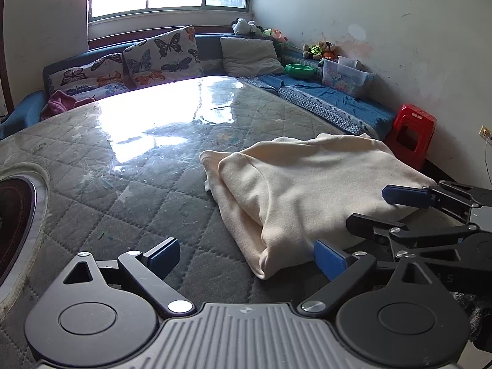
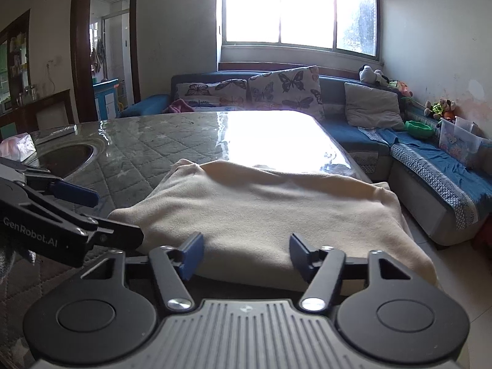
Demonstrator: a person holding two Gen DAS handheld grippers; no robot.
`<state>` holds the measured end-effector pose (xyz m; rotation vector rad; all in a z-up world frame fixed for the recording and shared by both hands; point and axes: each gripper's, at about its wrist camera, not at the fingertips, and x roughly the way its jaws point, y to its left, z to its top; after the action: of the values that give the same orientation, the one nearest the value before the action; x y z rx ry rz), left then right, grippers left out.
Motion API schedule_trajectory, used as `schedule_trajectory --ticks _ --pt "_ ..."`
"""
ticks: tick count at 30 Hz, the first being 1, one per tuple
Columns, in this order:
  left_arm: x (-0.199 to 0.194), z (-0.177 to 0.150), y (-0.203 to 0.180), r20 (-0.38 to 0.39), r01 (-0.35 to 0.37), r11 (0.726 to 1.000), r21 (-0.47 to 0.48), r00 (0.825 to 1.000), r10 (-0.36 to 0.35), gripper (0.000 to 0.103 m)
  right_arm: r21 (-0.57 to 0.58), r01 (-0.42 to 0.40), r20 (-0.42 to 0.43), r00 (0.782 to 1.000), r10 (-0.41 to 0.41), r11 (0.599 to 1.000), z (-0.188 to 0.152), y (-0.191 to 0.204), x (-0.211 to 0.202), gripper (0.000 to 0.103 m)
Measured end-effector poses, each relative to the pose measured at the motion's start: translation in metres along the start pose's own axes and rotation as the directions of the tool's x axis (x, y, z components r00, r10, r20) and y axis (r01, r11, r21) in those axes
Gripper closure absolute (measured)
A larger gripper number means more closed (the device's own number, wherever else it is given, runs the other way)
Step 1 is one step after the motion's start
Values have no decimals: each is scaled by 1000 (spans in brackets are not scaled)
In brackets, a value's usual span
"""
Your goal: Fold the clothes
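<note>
A cream garment [image 1: 307, 190] lies folded into a thick rectangle on the quilted table top [image 1: 138, 184], near its right edge. In the left wrist view my left gripper [image 1: 247, 255] stands wide open at the garment's near left corner; the folded corner reaches just inside its right pad without being pinched. My right gripper [image 1: 384, 210] shows at the right, over the garment's near edge. In the right wrist view that right gripper [image 2: 247, 252] is open, its fingers astride the near edge of the garment [image 2: 276, 209]. The left gripper [image 2: 104, 213] enters from the left there.
A round dark inset [image 1: 18, 209] sits in the table at the left. A blue corner sofa [image 2: 430, 166] with butterfly cushions [image 1: 163, 58], a clear plastic box [image 1: 344, 77] and a green bowl [image 1: 299, 70] runs behind and to the right. A red stool [image 1: 412, 135] stands by the wall.
</note>
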<state>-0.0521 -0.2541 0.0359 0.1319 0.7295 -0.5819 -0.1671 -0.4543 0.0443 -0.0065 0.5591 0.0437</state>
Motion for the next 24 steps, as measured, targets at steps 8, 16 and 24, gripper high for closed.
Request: schedule_trajectory --ticks 8,16,24 --pt "-9 -8 -3 11 1 1000 9 1000 -1 0 30 15 13 1000 -15 999 -6 -1 -13 18" --pt "-14 -14 -7 17 -7 1000 16 1000 6 0 84 77 24 997 -79 993 -11 -6 -25 0" --pt "-22 -19 -14 35 -12 999 41 999 10 0 93 116 33 992 -120 989 -14 -10 -36 0"
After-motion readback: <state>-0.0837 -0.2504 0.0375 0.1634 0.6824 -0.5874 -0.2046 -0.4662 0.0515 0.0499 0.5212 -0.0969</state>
